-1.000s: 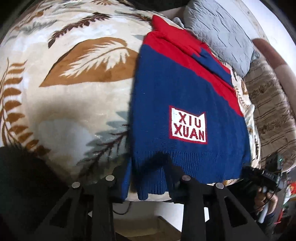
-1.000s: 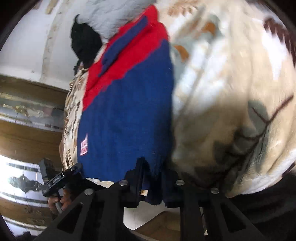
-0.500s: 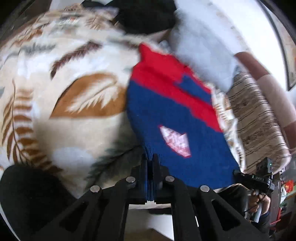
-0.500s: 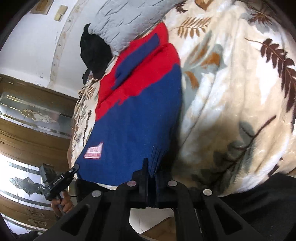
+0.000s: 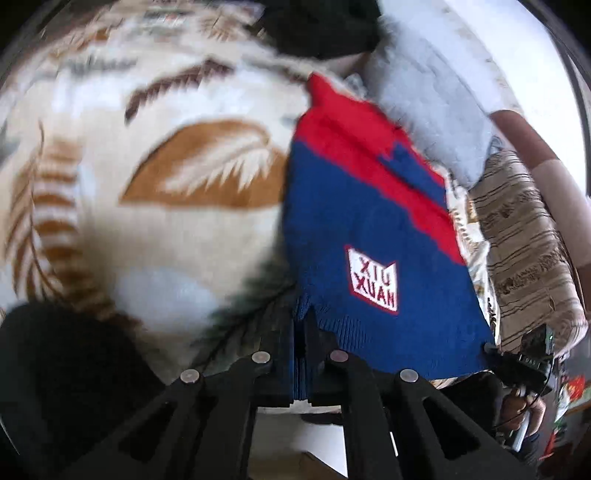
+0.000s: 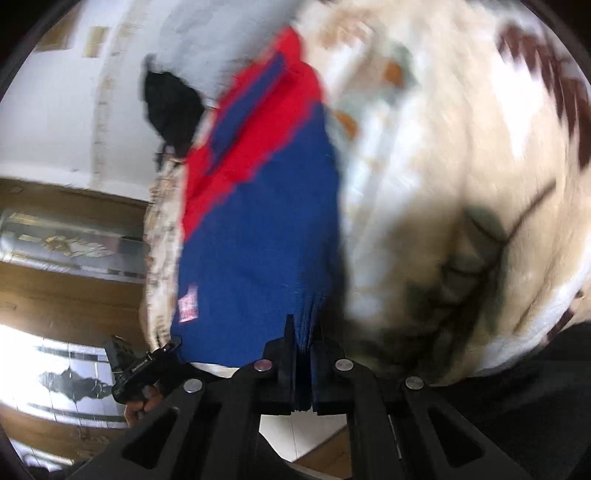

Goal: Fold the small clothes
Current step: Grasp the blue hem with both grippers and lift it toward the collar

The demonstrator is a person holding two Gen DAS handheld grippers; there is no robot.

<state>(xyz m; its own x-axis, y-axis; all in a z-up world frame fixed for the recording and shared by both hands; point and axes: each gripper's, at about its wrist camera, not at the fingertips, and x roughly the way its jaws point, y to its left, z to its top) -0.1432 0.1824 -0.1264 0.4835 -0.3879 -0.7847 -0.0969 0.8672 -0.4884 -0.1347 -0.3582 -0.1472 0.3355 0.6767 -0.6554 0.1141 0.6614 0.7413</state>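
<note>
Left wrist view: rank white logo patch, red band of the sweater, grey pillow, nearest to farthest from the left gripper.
1. White logo patch: on the blue body, just up and right of the left gripper, which is clamped on the sweater's hem.
2. Red band: across the sweater's far end.
3. Grey pillow: beyond the red band, upper right.

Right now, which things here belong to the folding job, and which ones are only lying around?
Part of the job:
- blue and red sweater
- left gripper, shut on its hem
- right gripper, shut on its hem

Just lying about:
- leaf-print blanket under the sweater
- grey pillow
- black garment
</note>
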